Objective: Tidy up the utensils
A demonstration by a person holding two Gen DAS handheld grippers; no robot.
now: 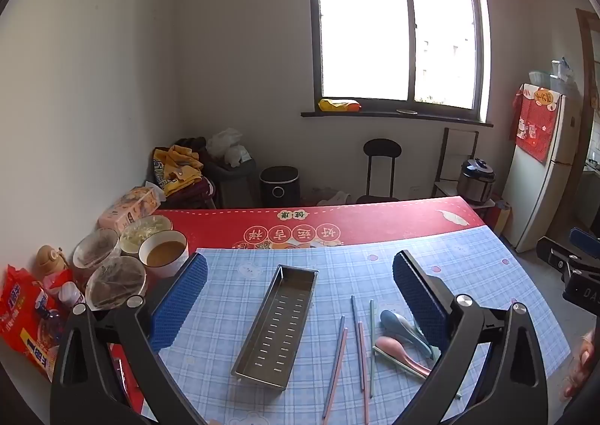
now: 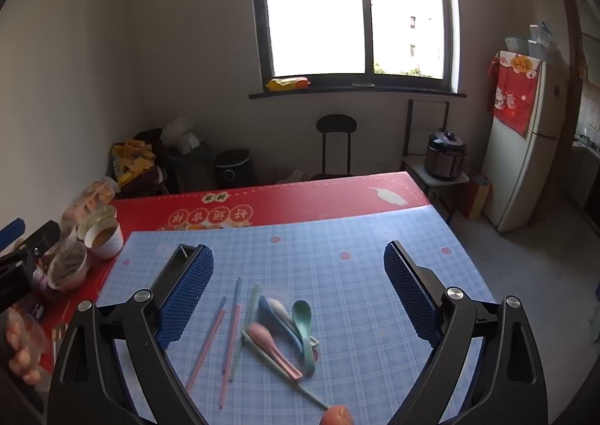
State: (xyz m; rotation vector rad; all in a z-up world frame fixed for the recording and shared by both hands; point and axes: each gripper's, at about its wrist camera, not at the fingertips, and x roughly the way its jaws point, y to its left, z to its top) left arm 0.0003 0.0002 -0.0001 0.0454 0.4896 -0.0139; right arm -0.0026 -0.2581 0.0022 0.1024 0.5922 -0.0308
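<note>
A long perforated steel tray [image 1: 275, 323] lies on the blue checked mat [image 1: 468, 275], between the fingers of my left gripper [image 1: 300, 267], which is open and holds nothing. Right of the tray lie several pastel chopsticks [image 1: 362, 350] and a pile of spoons, a pink spoon [image 1: 393, 348] in front of a blue spoon [image 1: 397, 323]. In the right wrist view the same chopsticks [image 2: 232, 335], the pink spoon [image 2: 268, 344], a green spoon [image 2: 303, 323] and the blue spoon [image 2: 266, 308] lie below my open right gripper [image 2: 298, 263]. The tray's corner [image 2: 183, 250] peeks from behind its left finger.
Several bowls [image 1: 163, 252] with food, snack packets [image 1: 26, 316] and a bottle crowd the table's left side on the red cloth [image 1: 375, 217]. The other gripper [image 1: 573, 267] shows at the right edge. An orange object [image 2: 337, 415] sits at the mat's near edge. A fridge [image 2: 525, 147] stands right.
</note>
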